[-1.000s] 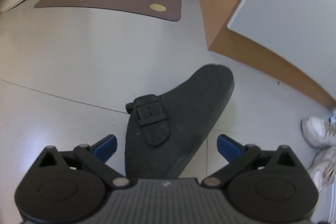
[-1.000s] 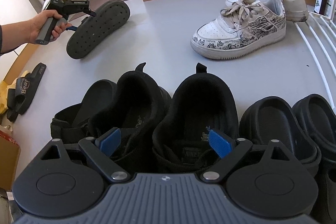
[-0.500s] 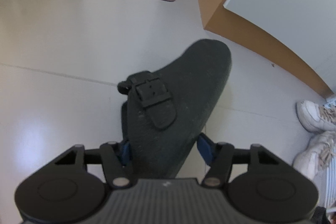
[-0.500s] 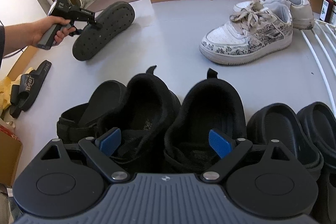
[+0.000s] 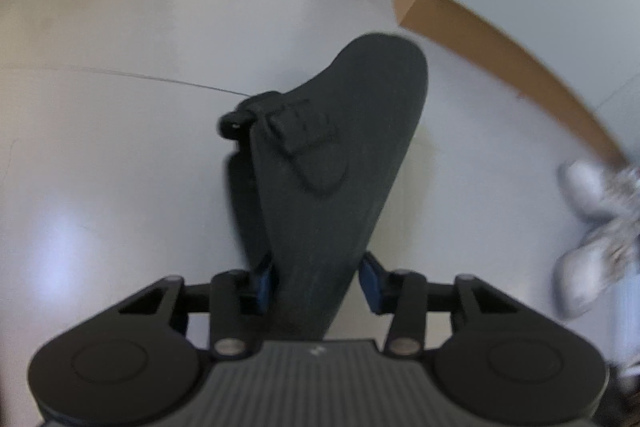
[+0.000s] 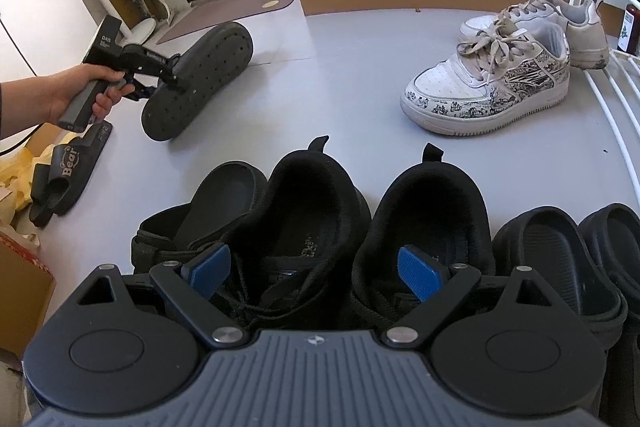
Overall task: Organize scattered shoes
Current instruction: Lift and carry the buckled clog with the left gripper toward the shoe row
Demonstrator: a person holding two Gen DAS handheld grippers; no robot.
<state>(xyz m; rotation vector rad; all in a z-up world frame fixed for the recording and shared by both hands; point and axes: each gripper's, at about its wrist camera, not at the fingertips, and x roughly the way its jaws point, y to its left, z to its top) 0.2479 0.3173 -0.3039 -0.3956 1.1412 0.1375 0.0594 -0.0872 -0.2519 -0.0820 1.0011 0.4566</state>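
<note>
Grey floor's half sorted: left gripper (image 5: 316, 281) has its jaws clamped on the dark grey buckled rubber clog (image 5: 336, 163), lifted; right gripper (image 6: 316, 271) hangs wide open, empty. That heel-only pinch could let the clog twist loose.

The heel of the dark clog (image 5: 332, 163) was hidden behind the left gripper (image 5: 314, 281), so the contact of the jaws could not be made out. At three o'clock in the left wrist view the white sneakers (image 5: 596, 227) were smeared by motion blur. In the right wrist view, the black slip-ons (image 6: 560, 259) at four o'clock were cut off by the edge, and the black sneakers (image 6: 360, 227) lost their toes behind the right gripper (image 6: 316, 269).
</note>
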